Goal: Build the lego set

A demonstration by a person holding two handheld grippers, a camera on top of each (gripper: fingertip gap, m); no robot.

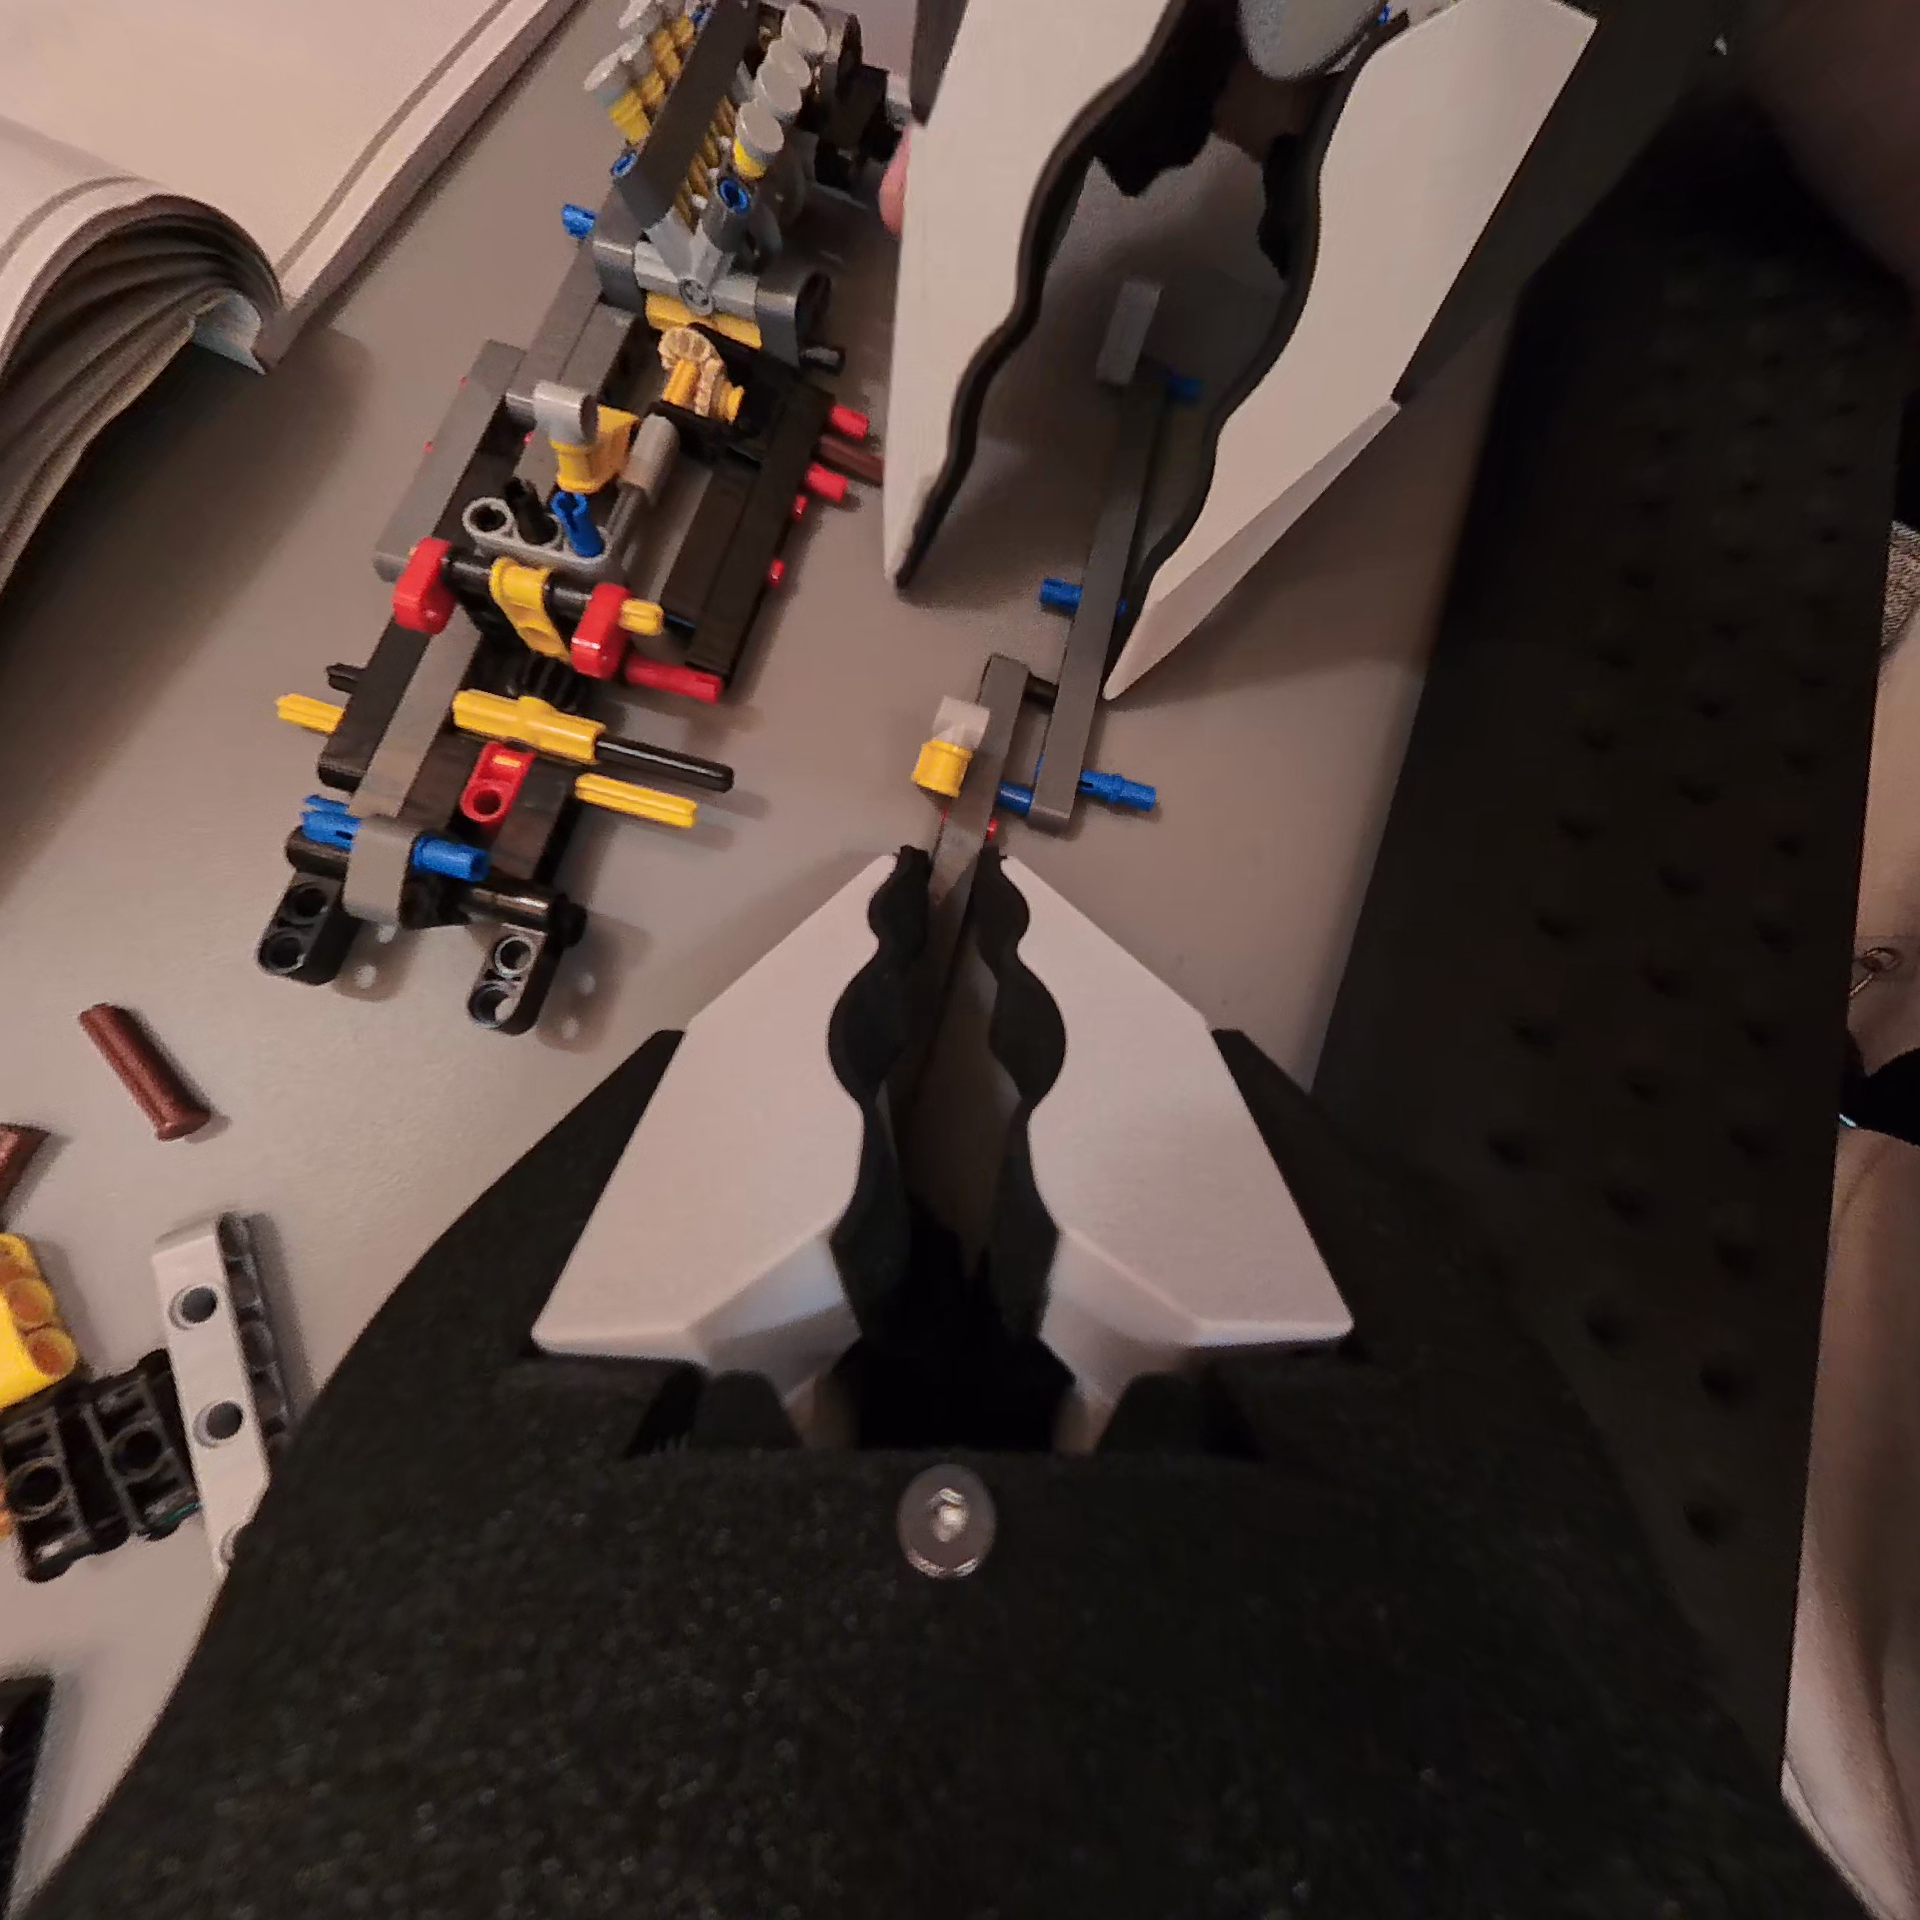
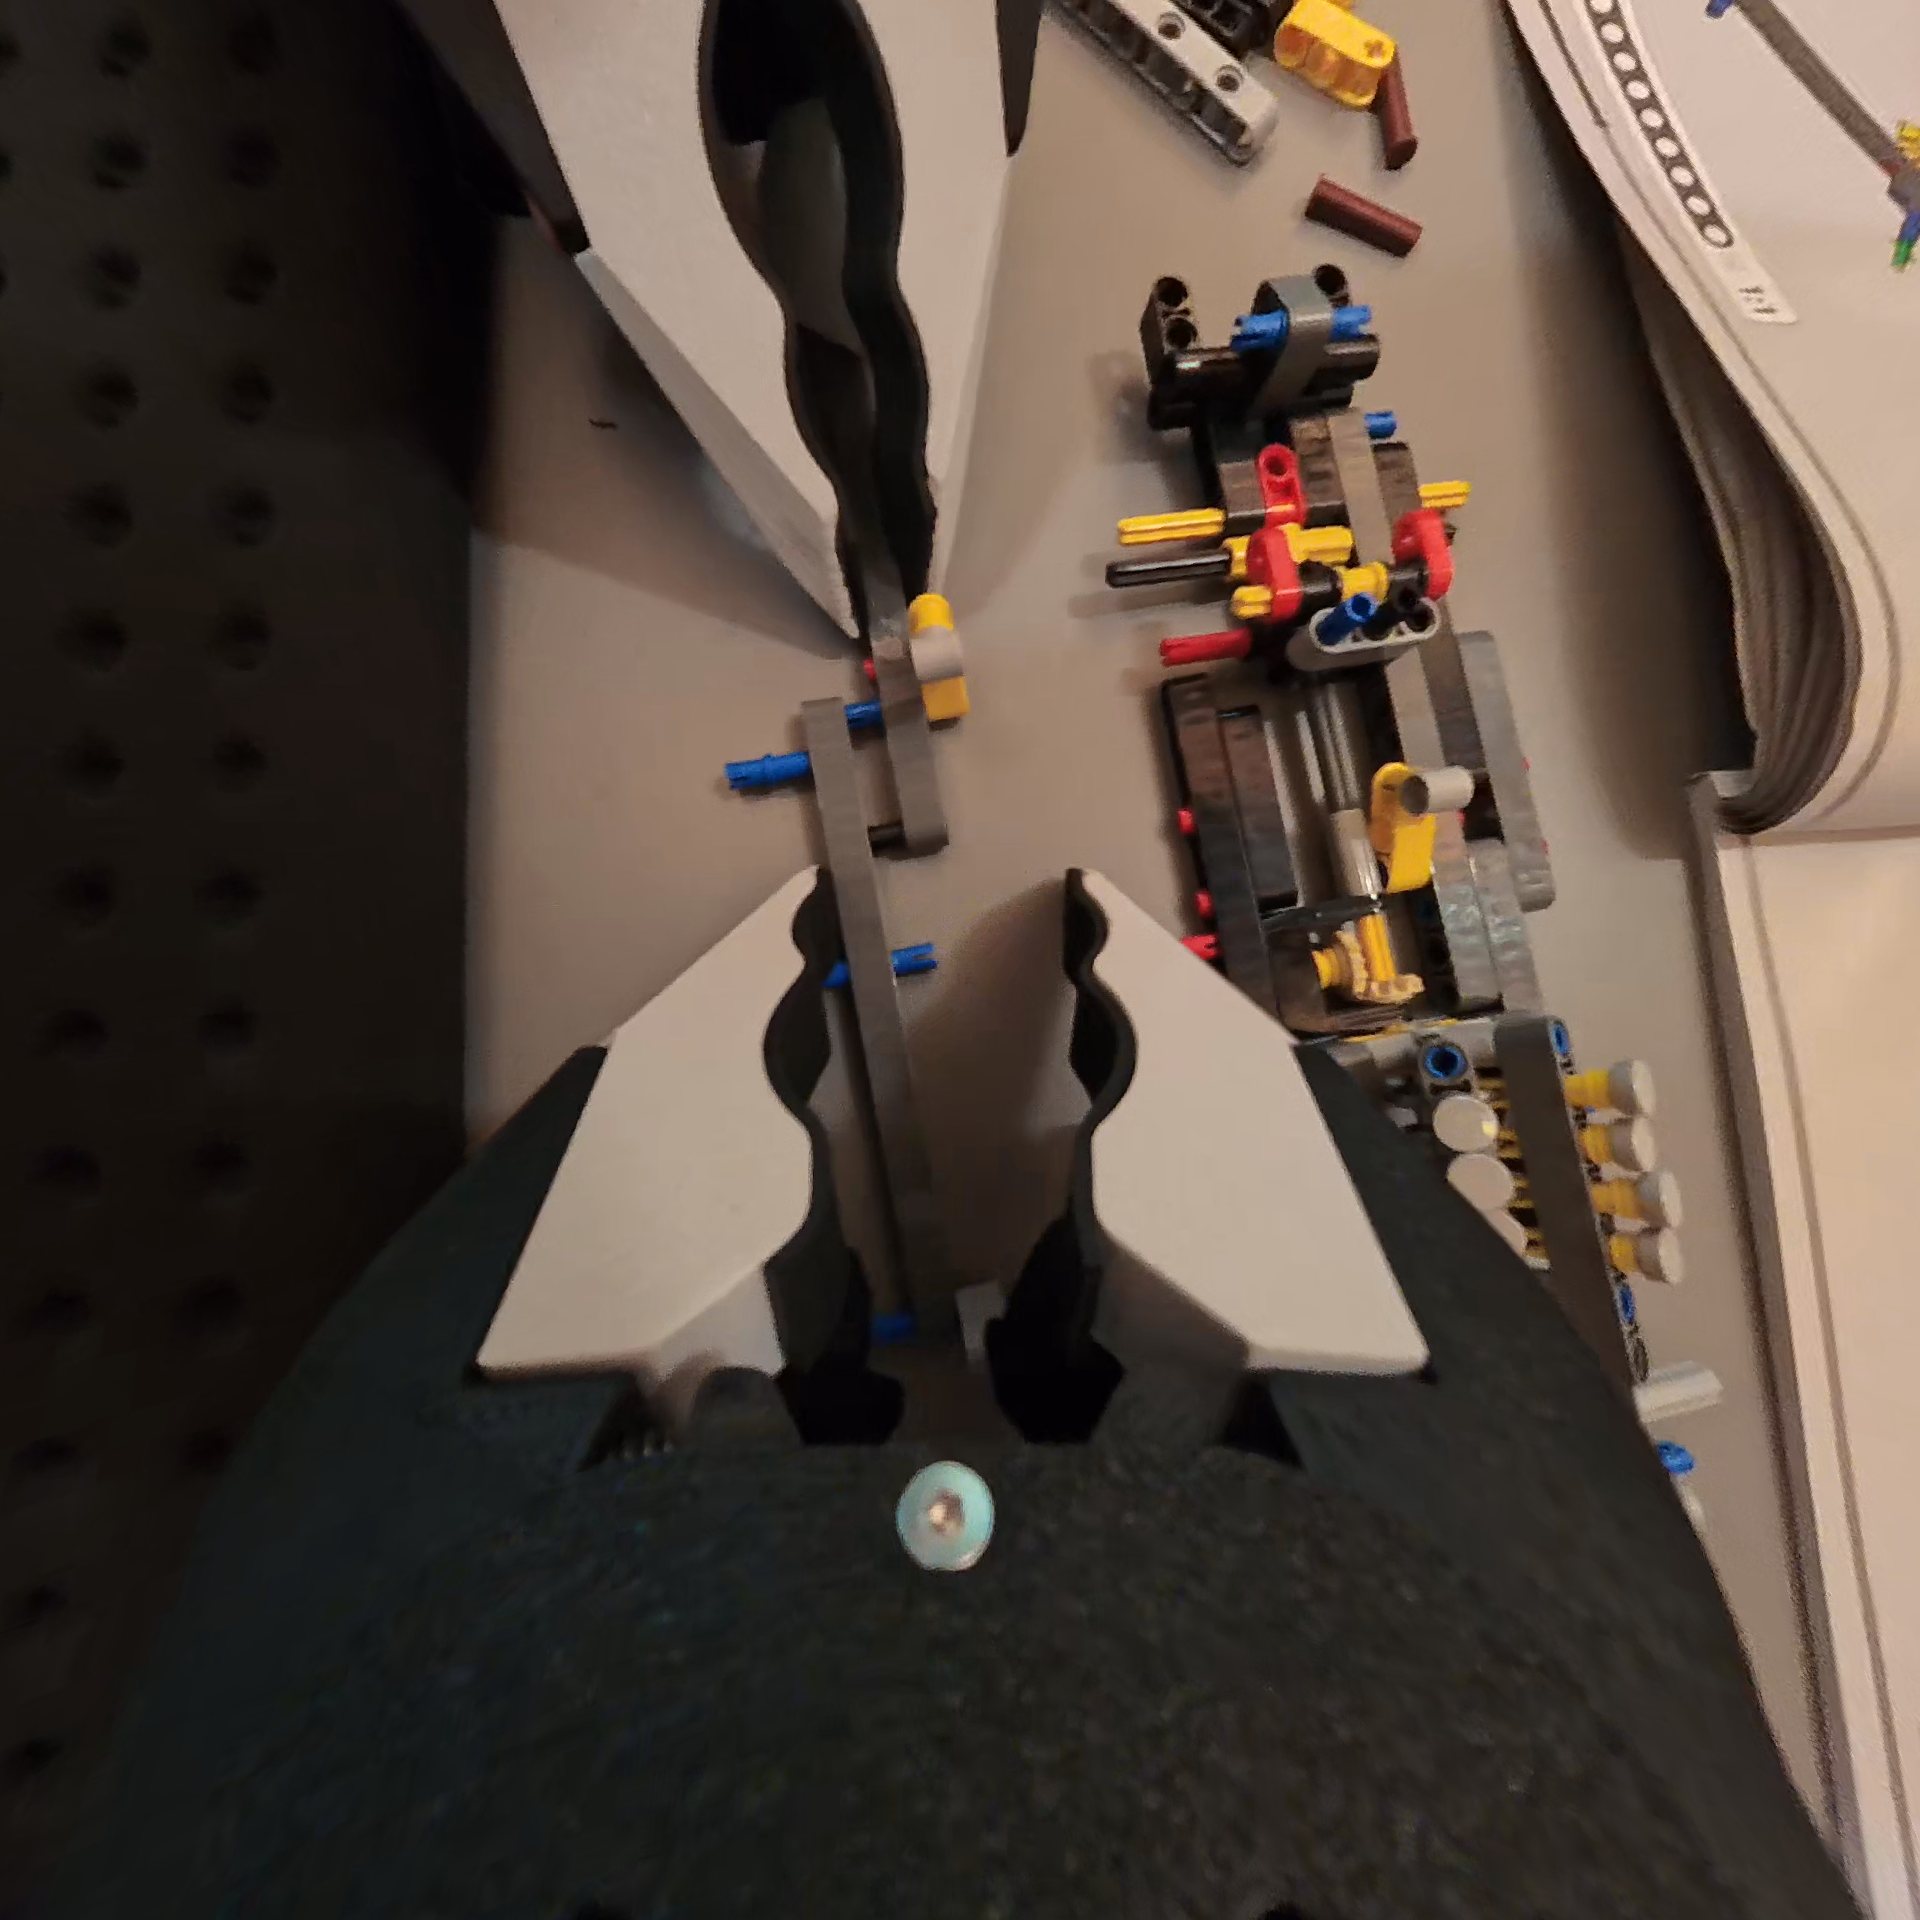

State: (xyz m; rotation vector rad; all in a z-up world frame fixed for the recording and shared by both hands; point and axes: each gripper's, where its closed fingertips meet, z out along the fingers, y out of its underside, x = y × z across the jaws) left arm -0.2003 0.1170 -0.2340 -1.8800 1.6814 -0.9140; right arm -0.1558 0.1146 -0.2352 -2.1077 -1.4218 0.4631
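The instruction booklet [image 1: 114, 301] runs off the frame's upper left. At lower left, black and yellow bricks [image 1: 42, 1382] are cut by the edge. The grey beam's [image 1: 956, 966] lower end hides between the left gripper [image 1: 951, 862] fingers.

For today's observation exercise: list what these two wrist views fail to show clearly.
- Left wrist view: the short grey beam's gripped end, hidden inside the shut left gripper.
- Right wrist view: the long grey beam's near end, shadowed within the open right gripper.
- Instruction booklet, cut off by the edge.

The left gripper [image 1: 951, 857] at lower centre of its view has its jaws pinched nearly together; the right gripper [image 2: 945, 883] has jaws spread apart.
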